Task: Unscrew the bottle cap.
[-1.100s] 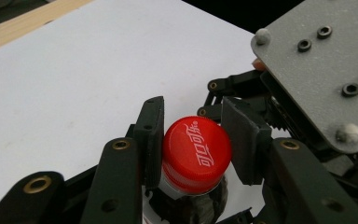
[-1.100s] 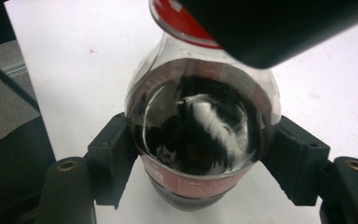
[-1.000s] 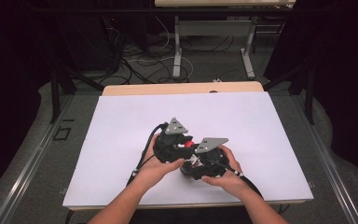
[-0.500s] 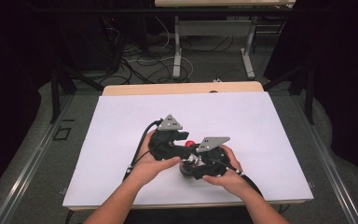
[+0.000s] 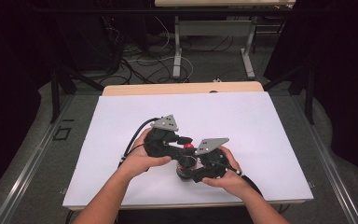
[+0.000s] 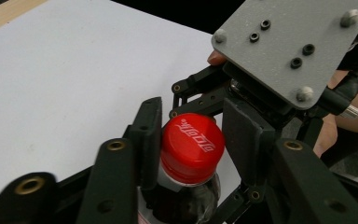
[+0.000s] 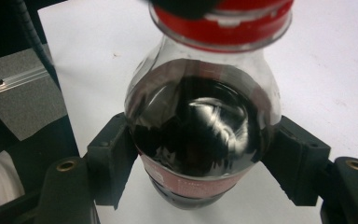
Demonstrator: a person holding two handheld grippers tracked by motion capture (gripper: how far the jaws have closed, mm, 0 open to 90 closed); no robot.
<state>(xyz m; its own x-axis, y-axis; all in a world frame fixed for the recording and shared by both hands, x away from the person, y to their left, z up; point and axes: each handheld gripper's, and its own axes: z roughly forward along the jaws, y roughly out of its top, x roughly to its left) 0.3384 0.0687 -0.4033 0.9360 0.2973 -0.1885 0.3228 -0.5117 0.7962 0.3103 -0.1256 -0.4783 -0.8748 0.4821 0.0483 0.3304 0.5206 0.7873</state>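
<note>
A small cola bottle with dark liquid stands on the white table cover. Its red cap faces up. My right gripper is shut on the bottle's body, one pad on each side. My left gripper reaches over the top. Its jaws have just been closing and are now shut on the red cap, which sits between the pads. In the high view, both grippers meet at the bottle near the table's front edge, the left gripper above the right gripper. The red cap peeks out between them.
The white cover lies over a wooden table whose far edge shows. Beyond it are table legs and cables on a dark floor. The right gripper's grey plate is close behind the cap in the left gripper view.
My left gripper and its hand have shifted a little to the left at the bottle's top. The right gripper and the bottle have stayed in place.
</note>
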